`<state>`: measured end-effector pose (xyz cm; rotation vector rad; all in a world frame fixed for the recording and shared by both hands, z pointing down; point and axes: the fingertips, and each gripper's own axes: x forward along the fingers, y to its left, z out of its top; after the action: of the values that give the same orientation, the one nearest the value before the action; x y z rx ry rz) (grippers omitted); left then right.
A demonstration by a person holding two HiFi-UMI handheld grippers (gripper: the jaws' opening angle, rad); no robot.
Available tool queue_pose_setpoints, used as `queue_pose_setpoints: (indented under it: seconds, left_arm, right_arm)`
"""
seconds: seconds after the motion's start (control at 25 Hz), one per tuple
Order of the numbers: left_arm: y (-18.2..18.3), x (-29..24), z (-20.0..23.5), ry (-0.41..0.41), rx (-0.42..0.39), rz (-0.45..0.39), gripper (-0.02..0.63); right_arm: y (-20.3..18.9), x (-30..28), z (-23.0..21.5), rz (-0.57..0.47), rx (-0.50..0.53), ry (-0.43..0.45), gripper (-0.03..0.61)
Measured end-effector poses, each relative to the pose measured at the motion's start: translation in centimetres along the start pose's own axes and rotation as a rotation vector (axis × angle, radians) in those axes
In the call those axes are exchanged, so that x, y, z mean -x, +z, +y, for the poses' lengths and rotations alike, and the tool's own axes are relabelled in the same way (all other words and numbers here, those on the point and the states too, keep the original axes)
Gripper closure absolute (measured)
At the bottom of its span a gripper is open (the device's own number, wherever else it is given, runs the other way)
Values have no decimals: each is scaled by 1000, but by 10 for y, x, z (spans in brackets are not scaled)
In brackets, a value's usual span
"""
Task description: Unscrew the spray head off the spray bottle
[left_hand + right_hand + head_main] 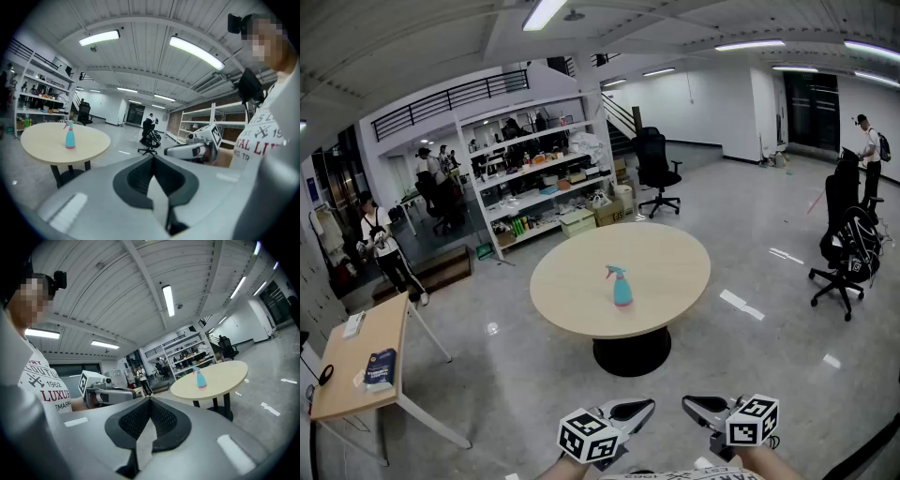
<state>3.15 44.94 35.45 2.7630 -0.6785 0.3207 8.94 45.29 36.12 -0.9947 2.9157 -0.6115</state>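
Note:
A light-blue spray bottle (622, 286) with a pink spray head stands upright near the middle of a round beige table (675, 272). It also shows small in the left gripper view (70, 137) and in the right gripper view (200, 378). Both grippers are far from it, held close to the person's body at the bottom of the head view. My left gripper (649, 405) is shut with nothing between its jaws. My right gripper (687, 403) is shut and empty too. The two point toward each other.
A small wooden desk (356, 370) with a blue book stands at the left. Storage shelves (539, 173) line the back. Black office chairs stand at the back (656, 169) and at the right (848, 244). Several people stand in the distance. Glossy floor lies between me and the table.

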Motion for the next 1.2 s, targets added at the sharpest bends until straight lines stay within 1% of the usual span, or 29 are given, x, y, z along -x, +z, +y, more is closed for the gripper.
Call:
queue_pose_setpoints:
  seconds: [0.2,0.4,0.56,0.64,0.76,0.88,0.96,1.08,1.2]
  left_arm:
    - [12,-5,46,-8,42,-36,614]
    - [18,-28,103,-21,50,-57,614]
    - [39,-53,178,-28,59,-74,614]
    - [52,-72,226,-22,61,-81,614]
    - [69,-101,302,-26,92,-85,614]
    - [88,-122,372,-19,99,-101,612]
    - [99,-130,411,-13,109,-114,612]
    - [111,-137,450,-28,104,-123,612]
    - [114,-145,465,-53,65,-107,612]
  right_arm:
    - [13,-38,-26,-8,3,17,578]
    - [18,-84,-76,7,-15,25,578]
    - [38,-138,-130,17,-23,22,578]
    - [60,-170,-167,-4,-14,13,578]
    - [91,-225,-225,-34,8,-10,578]
    - [114,-278,-274,-26,21,-17,578]
    - [128,-309,-297,-18,30,-20,578]
    - [143,-344,-315,-11,44,-5,578]
    - [149,-361,-324,7,74,8,578]
